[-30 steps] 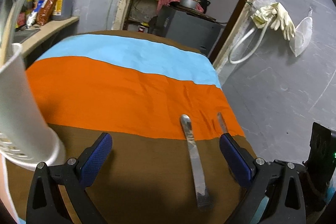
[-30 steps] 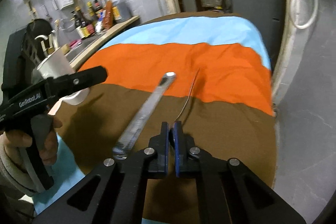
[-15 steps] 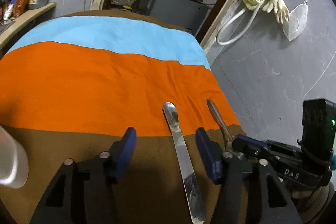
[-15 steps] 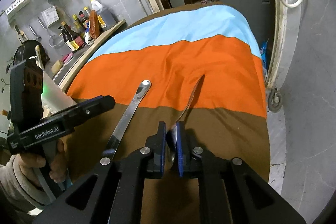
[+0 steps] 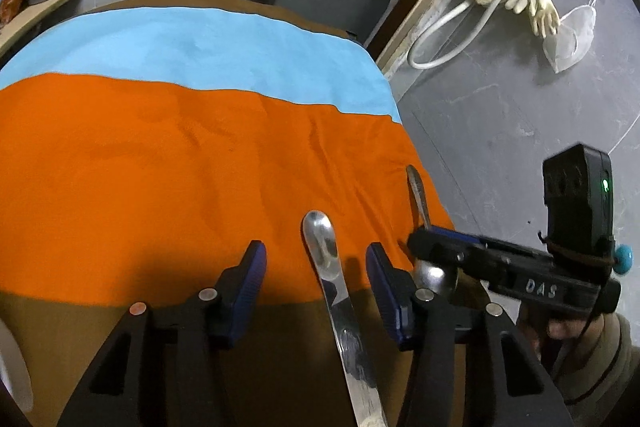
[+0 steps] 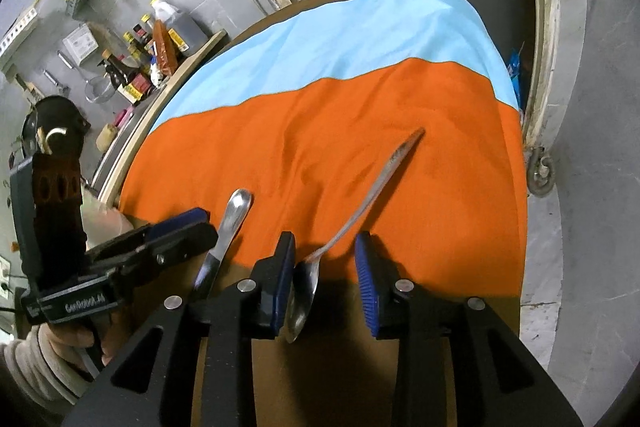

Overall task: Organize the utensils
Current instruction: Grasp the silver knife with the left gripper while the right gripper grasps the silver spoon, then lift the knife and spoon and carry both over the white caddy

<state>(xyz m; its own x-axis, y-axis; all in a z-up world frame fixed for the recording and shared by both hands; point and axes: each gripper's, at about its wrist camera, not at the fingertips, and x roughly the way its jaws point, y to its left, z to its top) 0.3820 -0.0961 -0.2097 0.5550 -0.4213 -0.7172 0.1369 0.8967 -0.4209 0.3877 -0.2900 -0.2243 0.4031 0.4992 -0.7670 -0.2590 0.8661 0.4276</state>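
Both hand-held grippers apart over two utensils on the striped cloth.

The left hand-held gripper [image 5: 314,271] stands with its jaws apart on either side of a flat metal utensil [image 5: 340,303] lying on the surface [image 5: 160,167]. Just to its right, the right hand-held gripper [image 6: 324,275] is also apart, straddling the bowl of a spoon [image 6: 360,203] whose handle points far across the orange band.

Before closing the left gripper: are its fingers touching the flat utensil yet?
Apart. The left wrist view shows cloth between the flat utensil and both fingers.
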